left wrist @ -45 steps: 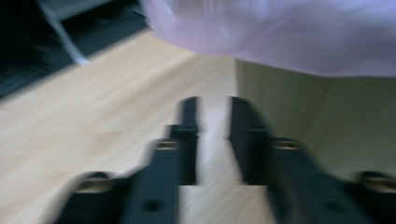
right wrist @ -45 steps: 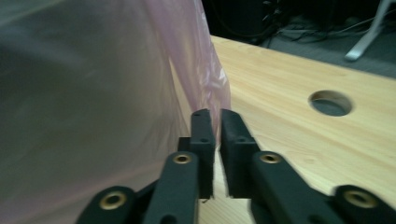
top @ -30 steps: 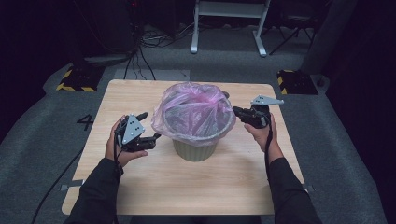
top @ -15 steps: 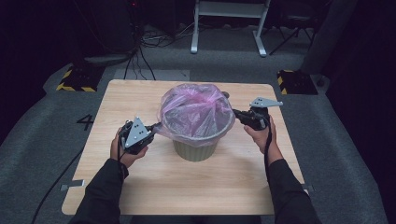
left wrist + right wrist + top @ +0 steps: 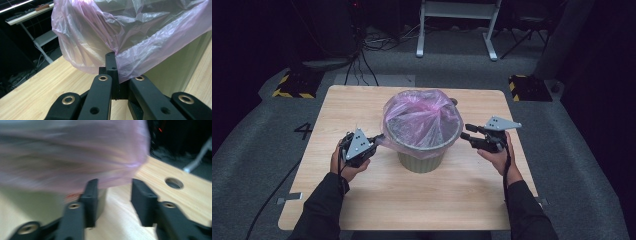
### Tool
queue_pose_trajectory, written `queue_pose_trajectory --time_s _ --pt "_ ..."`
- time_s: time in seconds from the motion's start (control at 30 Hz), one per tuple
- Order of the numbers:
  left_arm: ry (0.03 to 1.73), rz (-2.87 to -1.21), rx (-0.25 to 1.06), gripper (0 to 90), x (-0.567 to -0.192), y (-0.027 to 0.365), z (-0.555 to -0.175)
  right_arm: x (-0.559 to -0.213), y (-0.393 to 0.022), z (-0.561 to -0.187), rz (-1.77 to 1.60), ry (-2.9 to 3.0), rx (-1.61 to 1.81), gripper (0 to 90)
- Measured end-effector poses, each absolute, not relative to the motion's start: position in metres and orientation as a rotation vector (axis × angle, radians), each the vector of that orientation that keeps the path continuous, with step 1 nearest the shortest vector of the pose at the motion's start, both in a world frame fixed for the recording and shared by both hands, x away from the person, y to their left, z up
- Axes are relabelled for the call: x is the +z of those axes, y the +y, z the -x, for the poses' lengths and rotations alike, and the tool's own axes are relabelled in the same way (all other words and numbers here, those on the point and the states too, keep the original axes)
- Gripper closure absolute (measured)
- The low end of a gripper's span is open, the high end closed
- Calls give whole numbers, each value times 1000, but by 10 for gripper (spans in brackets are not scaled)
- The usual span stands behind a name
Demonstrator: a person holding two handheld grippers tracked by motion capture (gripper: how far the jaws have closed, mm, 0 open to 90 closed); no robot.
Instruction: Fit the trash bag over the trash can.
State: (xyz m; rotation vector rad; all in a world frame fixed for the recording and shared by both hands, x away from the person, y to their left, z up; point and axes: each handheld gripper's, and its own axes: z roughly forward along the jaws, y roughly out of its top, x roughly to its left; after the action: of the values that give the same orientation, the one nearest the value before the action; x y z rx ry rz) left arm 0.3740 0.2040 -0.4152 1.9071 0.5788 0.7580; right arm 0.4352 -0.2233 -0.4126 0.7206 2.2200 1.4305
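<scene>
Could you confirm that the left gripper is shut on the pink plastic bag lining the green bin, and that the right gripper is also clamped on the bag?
Not quite. The left gripper is indeed shut on the pink plastic bag lining the green bin. The right gripper is not clamped: its jaws have just been opening and stand apart with nothing pinched between them, as the right gripper view shows.

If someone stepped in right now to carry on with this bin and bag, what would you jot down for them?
Left gripper: shut on the pink bag's edge, at the bin's left side.
Right gripper: its jaws have just been opening; nothing between them, just off the bin's right side.
Bin stands mid-table; the bag sits in it, its edge folded over the rim.
Done: bag in, draped over the rim.
Left, probably: pull the edge down evenly all round.
</scene>
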Motion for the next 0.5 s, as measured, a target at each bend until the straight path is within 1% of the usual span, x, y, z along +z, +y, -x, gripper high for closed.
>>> queue_pose_trajectory --time_s 0.03,0.2,0.27,0.37,0.4,0.43,0.5 --pt "587 -1910 759 899 -416 204 -374 -413 -220 -422 -650 2230 1393 427" --pt "596 -1918 758 899 -417 200 -376 -416 -203 -394 -519 2195 1324 345" --pt "598 -1918 759 899 -417 198 -376 -414 -197 -389 -499 2162 1327 345" --pt "595 -1920 756 898 -417 196 -377 -412 -189 -384 -459 2148 1337 395" --pt "595 -1920 756 898 -417 196 -377 -412 -189 -384 -459 2148 1337 395" --pt "595 -1919 751 898 -417 195 -378 -413 -185 -383 -426 2154 1327 480" --pt "594 -1924 750 898 -418 194 -379 -413 -183 -382 -404 2161 1320 567"
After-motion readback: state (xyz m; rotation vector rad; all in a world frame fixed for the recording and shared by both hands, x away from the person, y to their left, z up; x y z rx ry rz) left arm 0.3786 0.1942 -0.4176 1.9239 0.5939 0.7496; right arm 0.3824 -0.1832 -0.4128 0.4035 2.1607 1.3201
